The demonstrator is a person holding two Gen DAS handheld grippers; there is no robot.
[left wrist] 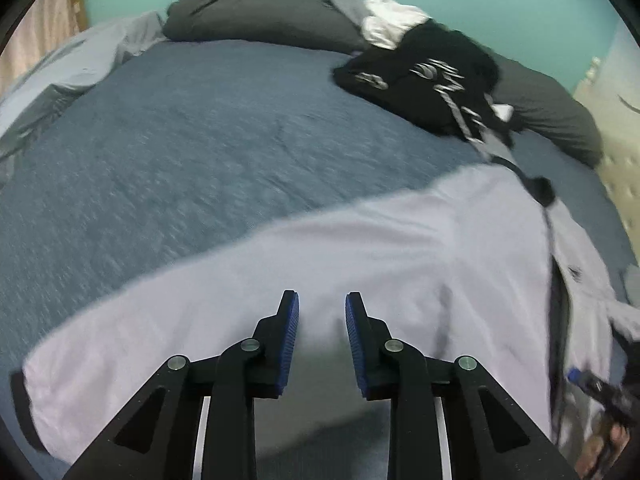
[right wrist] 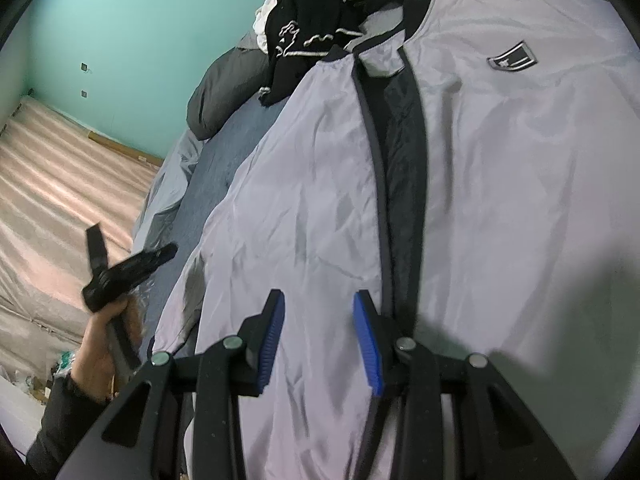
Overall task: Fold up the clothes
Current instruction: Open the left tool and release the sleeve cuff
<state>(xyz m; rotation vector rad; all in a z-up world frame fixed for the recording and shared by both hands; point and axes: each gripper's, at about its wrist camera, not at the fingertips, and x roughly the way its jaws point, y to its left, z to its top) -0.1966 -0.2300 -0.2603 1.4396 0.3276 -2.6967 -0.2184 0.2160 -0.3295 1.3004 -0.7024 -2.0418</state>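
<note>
A pale lilac jacket point(right wrist: 500, 184) lies spread out front-up on the bed point(left wrist: 192, 152), whose cover is a blue knitted blanket. The left hand-held gripper point(left wrist: 322, 304) hangs just above one sleeve of the jacket, its blue-padded fingers apart with nothing between them; the sleeve runs from beyond the gripper's left side, where its dark cuff point(left wrist: 24, 412) lies, across under the fingers and away to the right toward the jacket's body. The right hand-held gripper point(right wrist: 319, 304) is also spread apart and empty, poised over the lower front of the jacket, with the dark open front band point(right wrist: 400, 168) and its lining running straight ahead just right of its fingers. Further ahead and to the right of that gripper, a small dark chest badge point(right wrist: 513, 57) sits on the jacket front. Past the jacket's collar, ahead of both grippers, a black garment with white lettering point(left wrist: 420, 80) is heaped together with something white against long dark grey pillows point(left wrist: 256, 12) at the far edge of the bed. In the right wrist view, the person's hand point(right wrist: 106, 344) in a dark sleeve grips the other gripper's handle off to the left, beside the bed and over a pinkish covered floor point(right wrist: 52, 200). A turquoise wall point(right wrist: 132, 40) stands behind.
</note>
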